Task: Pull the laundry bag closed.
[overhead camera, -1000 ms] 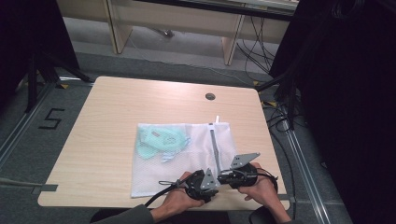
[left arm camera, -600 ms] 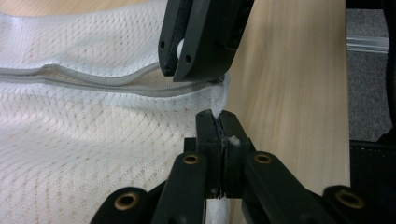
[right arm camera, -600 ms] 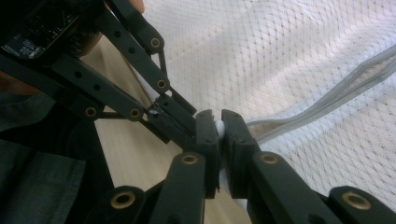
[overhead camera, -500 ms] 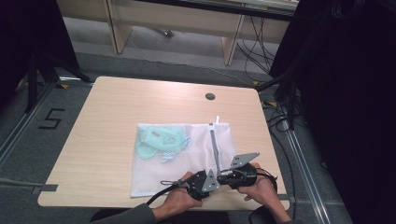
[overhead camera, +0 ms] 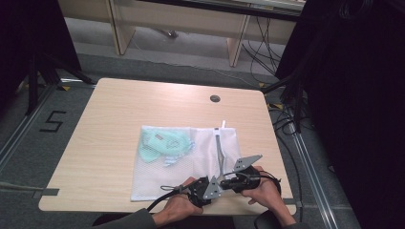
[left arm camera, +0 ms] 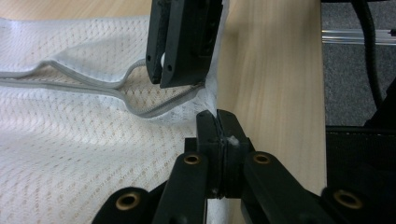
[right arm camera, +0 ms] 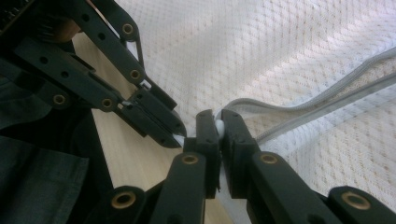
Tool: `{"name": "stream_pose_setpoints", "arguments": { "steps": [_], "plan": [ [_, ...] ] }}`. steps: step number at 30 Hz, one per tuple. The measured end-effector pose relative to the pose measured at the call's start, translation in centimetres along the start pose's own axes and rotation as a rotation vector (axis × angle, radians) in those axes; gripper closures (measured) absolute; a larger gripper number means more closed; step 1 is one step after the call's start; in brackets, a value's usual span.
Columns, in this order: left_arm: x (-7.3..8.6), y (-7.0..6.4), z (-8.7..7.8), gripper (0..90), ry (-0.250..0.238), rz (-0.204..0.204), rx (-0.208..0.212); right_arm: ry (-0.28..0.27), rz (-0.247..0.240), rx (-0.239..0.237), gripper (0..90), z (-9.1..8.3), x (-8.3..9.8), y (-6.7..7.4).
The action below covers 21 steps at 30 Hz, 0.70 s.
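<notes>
My left claw [left arm camera: 218, 122] has just closed on the mesh bag [overhead camera: 191, 157]'s corner at the worktop [overhead camera: 110, 124]'s near edge; my right claw [right arm camera: 215, 122] pinches the zip end beside it. A hard pull could tear the mesh.

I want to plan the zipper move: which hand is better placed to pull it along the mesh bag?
Probably the right tongs: they pinch the white zipper pull. The left tongs clamp the mesh bag corner, anchoring it.

Left gripper [overhead camera: 210, 183] and right gripper [overhead camera: 224, 180] sit tip to tip, nearly touching; jaws of both clamped shut, left having just been closing, hands [overhead camera: 177, 209] gripping from behind.
</notes>
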<state>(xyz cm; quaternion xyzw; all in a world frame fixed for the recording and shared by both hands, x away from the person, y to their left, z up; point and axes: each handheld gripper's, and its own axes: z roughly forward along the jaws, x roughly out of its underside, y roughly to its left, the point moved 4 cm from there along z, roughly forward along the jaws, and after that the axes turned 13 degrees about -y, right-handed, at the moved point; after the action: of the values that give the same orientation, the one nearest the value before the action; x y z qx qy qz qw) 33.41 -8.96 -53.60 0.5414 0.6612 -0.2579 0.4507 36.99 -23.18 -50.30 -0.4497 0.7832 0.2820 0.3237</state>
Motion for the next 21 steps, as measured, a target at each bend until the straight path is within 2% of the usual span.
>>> {"name": "stream_pose_setpoints", "arguments": {
  "steps": [1,4,5,6,8,11,12,13,14,19,21],
  "plan": [
    [0.08,-0.06,0.0,89.1,0.009,0.005,0.013,0.014,-0.004,-0.004,86.8,0.2,0.09,-0.02],
    [0.14,-0.11,-0.02,89.1,0.009,0.005,0.012,0.026,0.012,-0.003,86.8,0.29,0.11,0.06],
    [0.13,-0.11,-0.09,89.2,0.009,0.013,0.015,0.026,-0.001,-0.006,86.8,0.37,0.09,-0.07],
    [0.14,-0.21,-0.13,89.2,0.004,0.01,0.014,0.028,0.013,-0.02,86.8,0.41,0.14,0.0],
    [0.23,-0.19,-0.13,89.2,0.01,0.017,0.019,0.027,0.004,-0.018,86.8,0.45,0.15,-0.11],
    [0.26,-0.03,-0.08,88.7,0.016,0.003,0.006,0.026,0.008,-0.017,86.9,0.46,0.07,-0.02],
    [0.15,0.14,-0.09,86.1,0.007,0.0,-0.006,0.011,0.017,-0.018,86.9,0.27,-0.01,-0.11],
    [0.14,0.37,-0.08,85.6,0.001,-0.022,-0.004,0.013,0.034,-0.016,86.9,0.13,0.01,-0.06],
    [0.17,0.48,-0.03,84.4,-0.003,-0.05,-0.015,0.011,0.029,-0.016,86.9,0.07,0.03,-0.11],
    [0.13,0.48,0.07,82.1,-0.006,-0.035,-0.018,-0.007,0.039,-0.023,86.9,-0.02,-0.1,-0.01],
    [0.09,0.31,0.17,81.9,0.001,-0.002,-0.013,-0.009,0.025,-0.03,87.0,0.02,-0.11,-0.09]
  ]
}}
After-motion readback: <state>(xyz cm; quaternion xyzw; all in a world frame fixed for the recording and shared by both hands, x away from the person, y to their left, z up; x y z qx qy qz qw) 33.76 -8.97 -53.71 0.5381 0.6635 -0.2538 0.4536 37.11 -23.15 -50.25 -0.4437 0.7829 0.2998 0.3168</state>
